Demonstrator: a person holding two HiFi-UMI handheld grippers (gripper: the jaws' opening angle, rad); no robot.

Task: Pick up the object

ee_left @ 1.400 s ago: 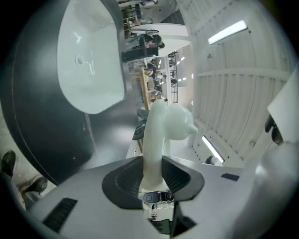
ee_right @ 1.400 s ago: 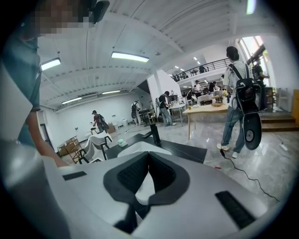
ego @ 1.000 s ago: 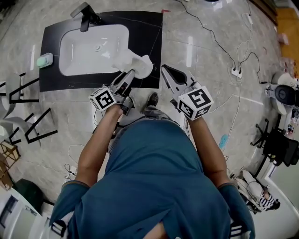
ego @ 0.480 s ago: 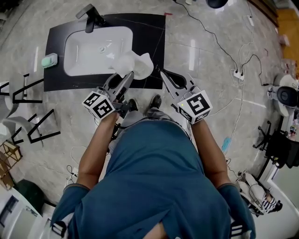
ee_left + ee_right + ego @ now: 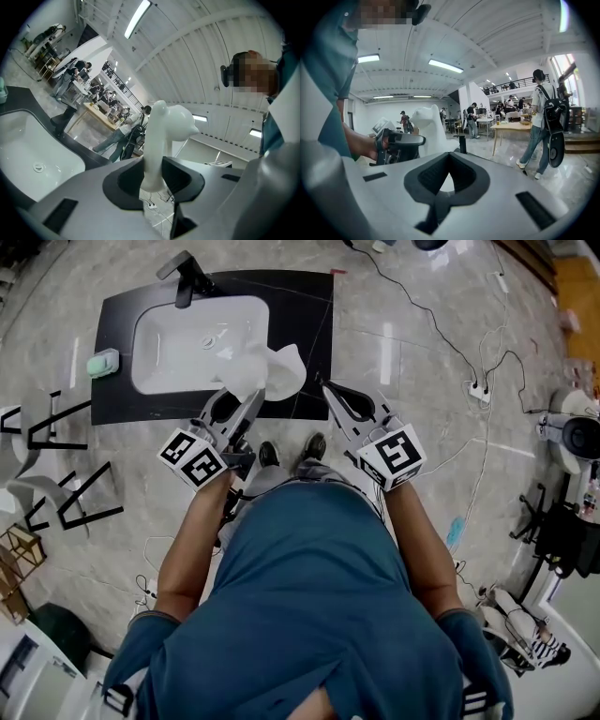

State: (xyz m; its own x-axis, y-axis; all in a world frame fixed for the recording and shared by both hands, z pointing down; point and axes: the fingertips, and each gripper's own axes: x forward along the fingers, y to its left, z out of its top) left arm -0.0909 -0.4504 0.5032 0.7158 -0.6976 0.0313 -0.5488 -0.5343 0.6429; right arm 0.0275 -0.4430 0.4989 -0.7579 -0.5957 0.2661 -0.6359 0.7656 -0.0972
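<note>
Clamping a glossy white moulded object (image 5: 161, 131) by its narrow lower end, the left gripper (image 5: 152, 176) has both dark pads pressed against it, and the rounded bulk of the piece stands up past the jaw tips. In the head view the left gripper (image 5: 246, 399) points away from the person, and the object (image 5: 272, 371) shows over the front edge of the black countertop (image 5: 305, 324), just beside the front right corner of the white basin (image 5: 178, 343). The right gripper (image 5: 448, 157) has its jaws brought together at the tips with nothing between them; in its own view the white object (image 5: 426, 126) appears beyond them, to the left. In the head view the right gripper (image 5: 328, 388) lies beside the left one, near it but apart, its tips at the counter's front edge. A black faucet (image 5: 187, 277) stands at the far rim of the basin, and a pale green block (image 5: 103, 362) rests on the counter's left end. Cables and a power strip (image 5: 476, 387) lie on the marbled floor (image 5: 403, 296) to the right.
</note>
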